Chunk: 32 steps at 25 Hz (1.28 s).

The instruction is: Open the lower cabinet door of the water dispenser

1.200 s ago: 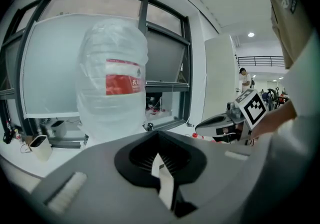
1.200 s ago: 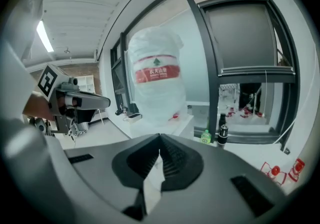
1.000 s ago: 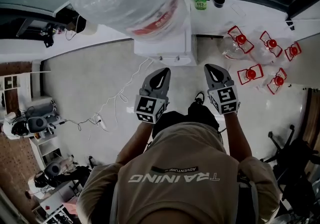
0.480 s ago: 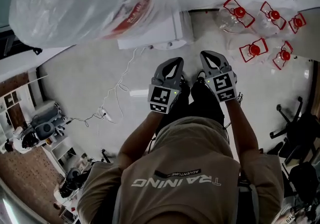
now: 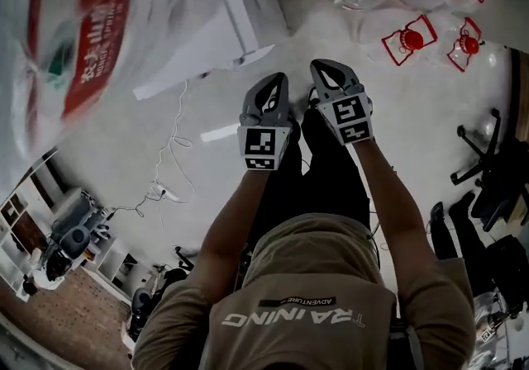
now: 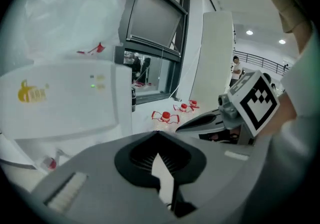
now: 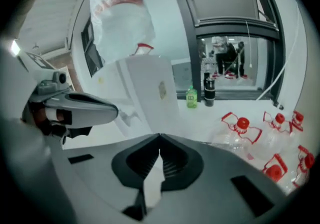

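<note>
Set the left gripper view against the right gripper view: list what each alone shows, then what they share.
Left only: a green indicator light and the right tool. Right only: a green bottle, a dark bottle and the left tool. Both: the water dispenser, its plastic-wrapped jug and red-capped empty jugs.

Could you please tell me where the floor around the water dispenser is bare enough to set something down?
The pale floor is bare between the clear red-capped jugs and the black office chair, and in the strip between those jugs and the white water dispenser. On the person's left it is crowded: a white cable trails across.
</note>
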Available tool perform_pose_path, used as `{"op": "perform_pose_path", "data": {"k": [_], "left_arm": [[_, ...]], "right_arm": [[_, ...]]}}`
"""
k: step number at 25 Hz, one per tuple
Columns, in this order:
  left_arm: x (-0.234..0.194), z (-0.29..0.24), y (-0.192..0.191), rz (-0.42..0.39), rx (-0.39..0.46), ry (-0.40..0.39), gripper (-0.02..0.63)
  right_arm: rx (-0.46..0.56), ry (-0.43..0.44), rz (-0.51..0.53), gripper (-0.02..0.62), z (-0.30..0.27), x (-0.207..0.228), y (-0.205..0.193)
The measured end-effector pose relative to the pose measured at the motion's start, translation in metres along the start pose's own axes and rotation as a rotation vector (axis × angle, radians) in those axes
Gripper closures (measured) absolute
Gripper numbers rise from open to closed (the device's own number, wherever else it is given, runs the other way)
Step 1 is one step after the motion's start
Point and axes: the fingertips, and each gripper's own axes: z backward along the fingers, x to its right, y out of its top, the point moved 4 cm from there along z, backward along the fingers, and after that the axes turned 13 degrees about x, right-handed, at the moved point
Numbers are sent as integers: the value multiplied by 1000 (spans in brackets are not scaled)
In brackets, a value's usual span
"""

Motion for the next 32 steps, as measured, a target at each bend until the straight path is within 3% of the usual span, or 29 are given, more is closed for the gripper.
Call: {"op": "perform_pose_path", "data": {"k": [3, 7, 10, 17, 21, 29, 31, 32], "left_arm": [[-5, -14, -39, 10, -43, 20, 606], [-10, -33, -84, -68, -107, 9, 606], [-16, -44, -110, -35, -127, 9, 606], [-34, -56, -165, 6, -179, 9, 606], [-46, -66, -192, 31, -207, 29, 606], [-68, -75, -245, 55, -314, 34, 606], [-72, -77, -250, 55, -331, 35, 606], [-73, -77, -252, 54, -337, 35, 606]], "right_arm": [[-19, -20, -25, 587, -24, 15, -50], [-1, -14, 32, 586, -55, 24, -102], [-35, 24, 52, 586, -80, 24, -134], [-45, 56, -2, 586, -136, 26, -170], [-78, 82, 53, 586, -165, 37, -189], [-208, 238, 115, 582, -198, 32, -235], [-230, 279, 137, 457, -205, 28, -244], [-235, 297, 150, 428, -209, 26, -246]]}}
